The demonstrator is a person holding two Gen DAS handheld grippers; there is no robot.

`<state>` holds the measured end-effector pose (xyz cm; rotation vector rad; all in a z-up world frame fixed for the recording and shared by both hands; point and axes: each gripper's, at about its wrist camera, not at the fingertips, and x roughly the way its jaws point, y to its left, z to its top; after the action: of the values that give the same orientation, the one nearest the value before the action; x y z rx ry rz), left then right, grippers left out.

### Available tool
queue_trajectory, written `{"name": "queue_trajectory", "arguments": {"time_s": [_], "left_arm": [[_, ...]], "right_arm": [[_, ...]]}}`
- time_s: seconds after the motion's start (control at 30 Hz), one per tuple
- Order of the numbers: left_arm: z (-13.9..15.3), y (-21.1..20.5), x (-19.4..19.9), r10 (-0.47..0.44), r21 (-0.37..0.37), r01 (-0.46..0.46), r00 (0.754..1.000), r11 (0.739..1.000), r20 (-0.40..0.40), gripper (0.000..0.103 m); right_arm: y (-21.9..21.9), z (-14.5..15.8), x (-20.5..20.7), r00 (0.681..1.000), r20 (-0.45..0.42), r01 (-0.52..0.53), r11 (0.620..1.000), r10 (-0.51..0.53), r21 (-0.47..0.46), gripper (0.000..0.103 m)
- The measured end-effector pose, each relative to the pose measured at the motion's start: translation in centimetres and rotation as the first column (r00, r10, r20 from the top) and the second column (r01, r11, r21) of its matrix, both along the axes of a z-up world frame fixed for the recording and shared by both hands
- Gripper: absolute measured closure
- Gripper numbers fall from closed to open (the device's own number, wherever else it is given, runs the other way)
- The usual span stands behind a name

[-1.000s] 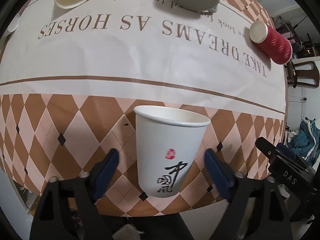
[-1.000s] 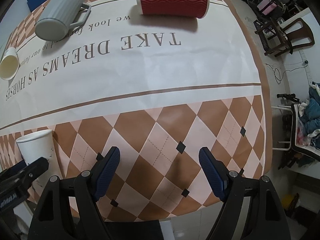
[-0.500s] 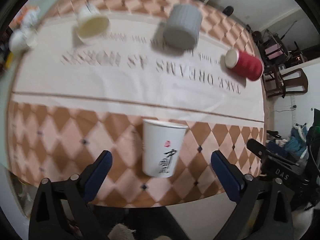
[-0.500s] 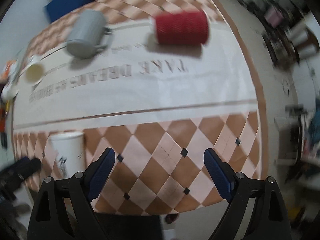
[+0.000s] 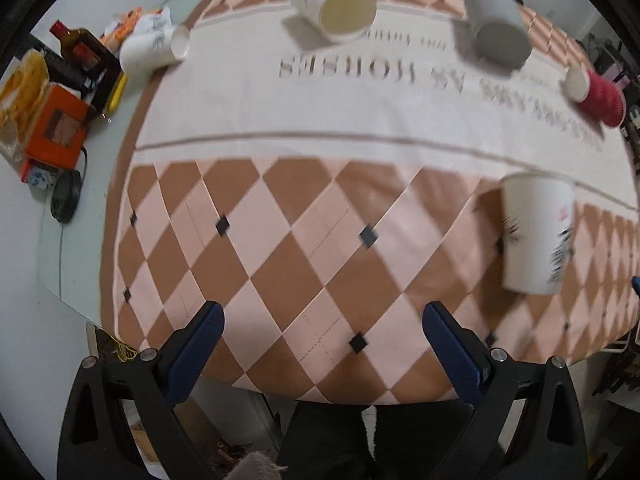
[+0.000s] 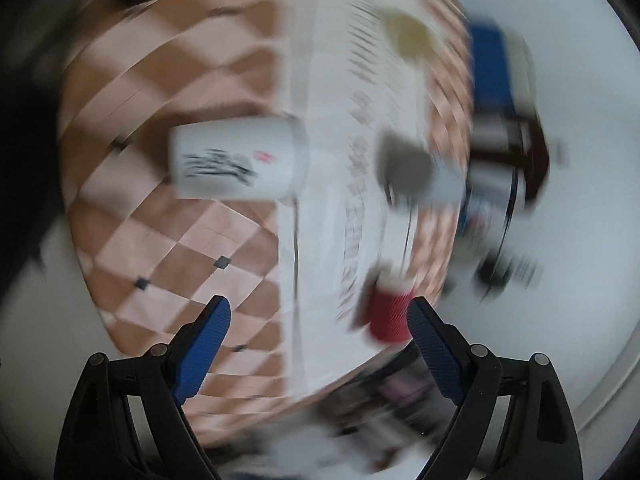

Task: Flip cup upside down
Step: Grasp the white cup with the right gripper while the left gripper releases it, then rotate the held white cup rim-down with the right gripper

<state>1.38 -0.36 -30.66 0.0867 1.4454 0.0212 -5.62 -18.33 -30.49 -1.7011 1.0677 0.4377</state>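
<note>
Standing mouth-up on the checked part of the tablecloth (image 5: 280, 240), the white paper cup (image 5: 536, 236) with black brush characters and a small red seal is seen at the right of the left wrist view, well off to the side of the left gripper (image 5: 320, 332). The 2 blue-padded jaws of that gripper are spread wide apart with nothing between them, held over the near edge of the cloth.

In the right wrist view everything is heavily smeared and the scene appears rotated, so the cup (image 6: 236, 158) shows sideways above the right gripper (image 6: 318, 324). That gripper's jaws are also seen wide apart and empty, clear of the cup.

Farther back on the lettered band of the cloth, 4 other cups are seen in the left wrist view: a cream paper cup (image 5: 336, 8) lying on its side, a grey ribbed mug (image 5: 498, 30), a red ribbed cup (image 5: 598, 96) on its side at the right edge, and a small white cup (image 5: 154, 50) on its side at the left edge. Beyond the cloth's left edge, a dark bottle (image 5: 78, 50) and an orange box (image 5: 56, 128) are seen.
</note>
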Motion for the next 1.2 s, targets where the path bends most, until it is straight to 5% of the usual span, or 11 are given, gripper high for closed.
{"name": "queue_trajectory", "arguments": {"time_s": [0.13,0.27,0.43,0.53,0.67,0.83,0.93,1.0,1.1,1.2], "left_arm": [[-2.6,-0.2,-0.7,0.011,-0.008,-0.012,0.999,1.000,-0.046,0.002],[-4.3,0.5,-1.0,0.051,-0.011,-0.052,0.996,0.999,-0.076,0.002],[-5.4,2.2,-0.9,0.123,0.001,-0.124,0.988,0.992,-0.098,0.002],[-5.4,3.2,-0.8,0.162,0.005,-0.162,0.982,0.987,-0.098,0.002],[-4.8,4.7,-0.7,0.203,0.004,-0.203,0.976,0.979,-0.082,0.002],[-4.3,6.2,-0.3,0.239,0.005,-0.239,0.969,0.971,-0.058,0.002],[-3.7,7.3,0.3,0.265,0.004,-0.265,0.963,0.964,-0.042,0.002],[-3.3,7.4,1.1,0.278,0.009,-0.278,0.960,0.961,-0.032,0.002],[-2.9,7.9,1.6,0.291,0.009,-0.291,0.956,0.957,-0.018,0.002],[-3.0,8.1,1.9,0.297,0.001,-0.297,0.955,0.955,-0.010,0.002]], "right_arm": [[1.6,-4.1,-2.7,0.936,-0.091,-0.351,0.922,0.340,-0.162,0.016],[0.7,-7.2,-4.2,0.782,-0.202,-0.623,0.741,0.589,-0.250,0.022],[-1.4,-10.5,-3.1,0.601,-0.303,-0.795,0.516,0.740,-0.318,0.035],[-1.3,-11.2,-1.7,0.571,-0.317,-0.816,0.485,0.757,-0.314,0.039],[0.0,-9.9,-0.1,0.614,-0.312,-0.789,0.559,0.725,-0.255,0.041],[2.3,-7.5,4.3,0.778,-0.287,-0.615,0.769,0.558,-0.172,0.042],[3.4,-5.8,8.1,0.882,-0.288,-0.419,0.901,0.374,-0.113,0.042],[3.9,-5.2,10.0,0.924,-0.300,-0.272,0.960,0.239,-0.072,0.042],[4.0,-4.5,12.8,0.947,-0.319,-0.029,0.999,0.022,-0.018,0.042],[2.8,-4.9,15.1,0.909,-0.359,0.238,0.971,-0.214,0.025,0.042]]}}
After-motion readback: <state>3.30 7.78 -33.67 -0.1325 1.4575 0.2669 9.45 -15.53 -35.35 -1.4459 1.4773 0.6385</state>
